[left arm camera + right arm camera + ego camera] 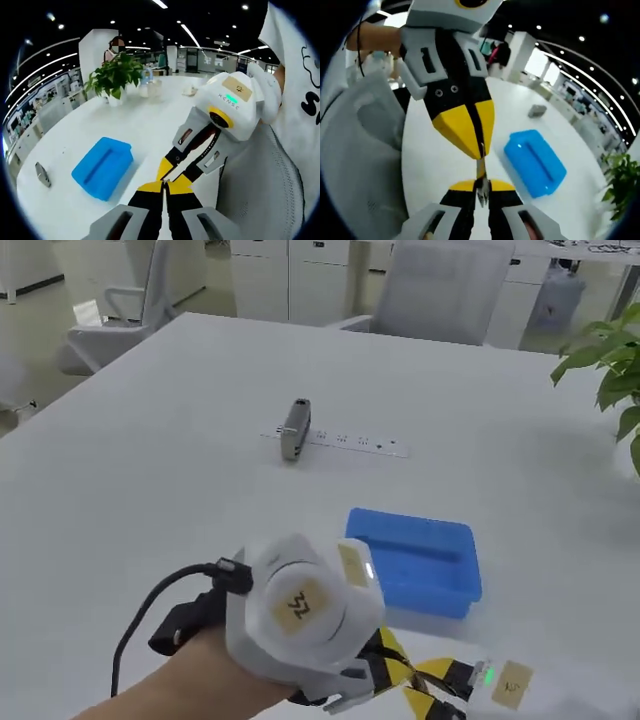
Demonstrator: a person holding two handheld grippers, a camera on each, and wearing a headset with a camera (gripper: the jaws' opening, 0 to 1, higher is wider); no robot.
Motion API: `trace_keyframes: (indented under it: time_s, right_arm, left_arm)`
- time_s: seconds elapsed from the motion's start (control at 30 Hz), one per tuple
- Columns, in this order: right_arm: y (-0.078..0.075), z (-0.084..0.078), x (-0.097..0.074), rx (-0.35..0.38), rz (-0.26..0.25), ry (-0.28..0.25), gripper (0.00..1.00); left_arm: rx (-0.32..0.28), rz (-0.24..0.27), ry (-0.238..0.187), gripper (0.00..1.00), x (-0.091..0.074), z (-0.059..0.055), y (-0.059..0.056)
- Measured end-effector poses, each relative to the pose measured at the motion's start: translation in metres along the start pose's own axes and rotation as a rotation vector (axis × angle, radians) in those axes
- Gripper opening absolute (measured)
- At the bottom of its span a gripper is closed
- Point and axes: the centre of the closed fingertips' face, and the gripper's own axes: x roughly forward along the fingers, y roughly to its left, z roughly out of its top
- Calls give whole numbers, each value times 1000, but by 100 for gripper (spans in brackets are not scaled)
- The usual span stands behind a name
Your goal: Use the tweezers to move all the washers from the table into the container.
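The blue container (412, 562) rests on the white table (150, 470) just beyond both grippers. My left gripper (405, 675), held by a hand at the bottom of the head view, points right and meets my right gripper (440, 680) tip to tip. In the right gripper view a thin metal pair of tweezers (480, 167) spans the small gap between my right gripper (481, 186) and the left gripper (480, 150). Both jaw pairs are shut on its ends. The left gripper view shows my left gripper (164, 186) shut against the right gripper (168, 174), with the container (102, 167) to the left.
A grey metal block (295, 428) lies beside a white power strip (355, 442) at the table's middle. A potted plant (612, 365) stands at the right edge. Office chairs (440, 290) line the far side. A person's white shirt (295, 100) is close on the right.
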Motion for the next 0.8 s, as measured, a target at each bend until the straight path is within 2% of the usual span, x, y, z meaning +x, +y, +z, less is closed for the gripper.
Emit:
trace_keyframes:
  time_s: [0.03,0.07,0.13,0.2,0.23,0.27,0.3,0.33,0.37,0.43,0.5,0.53,0.63,0.7,0.8]
  right_arm:
    - [1,-4,2,23,4,5,5]
    - [2,-5,3,43,2,6,6]
    - [6,-9,5,83,20,8,6]
    - [6,-10,6,121,17,-1,9]
    - [6,-10,6,133,25,-2,10]
    - [6,-11,5,174,24,-2,13]
    - [7,-11,5,186,33,-7,17]
    - [8,-12,3,209,42,1,19]
    - [5,-12,1,212,28,-3,20]
    - [3,-12,-6,228,18,-6,22]
    - [0,-10,-14,250,1,-19,24]
    - [-1,-10,-18,260,-2,-20,24]
    - [0,-12,-31,321,-3,-16,30]
    - [-3,-8,-41,395,-27,-53,31]
    - [-9,-3,-54,510,-53,-98,34]
  left_arm:
    - [-7,-25,10,0,3,-4,-1]
    - [-3,-28,16,0,4,-6,0]
    - [61,-54,48,0,7,-11,-2]
    - [100,-34,80,0,10,-17,2]
    - [151,-29,64,0,10,-16,5]
    - [140,-48,59,0,9,-16,3]
    - [122,-51,57,0,9,-18,6]
    - [127,-59,60,0,8,-20,7]
    - [141,-66,65,0,8,-23,8]
    - [221,-92,115,0,8,-38,11]
    - [253,-106,168,0,10,-50,12]
    - [266,-116,175,0,13,-54,12]
    - [271,-129,193,0,22,-61,15]
    - [281,-132,228,0,30,-70,18]
    - [258,-139,252,0,40,-81,19]
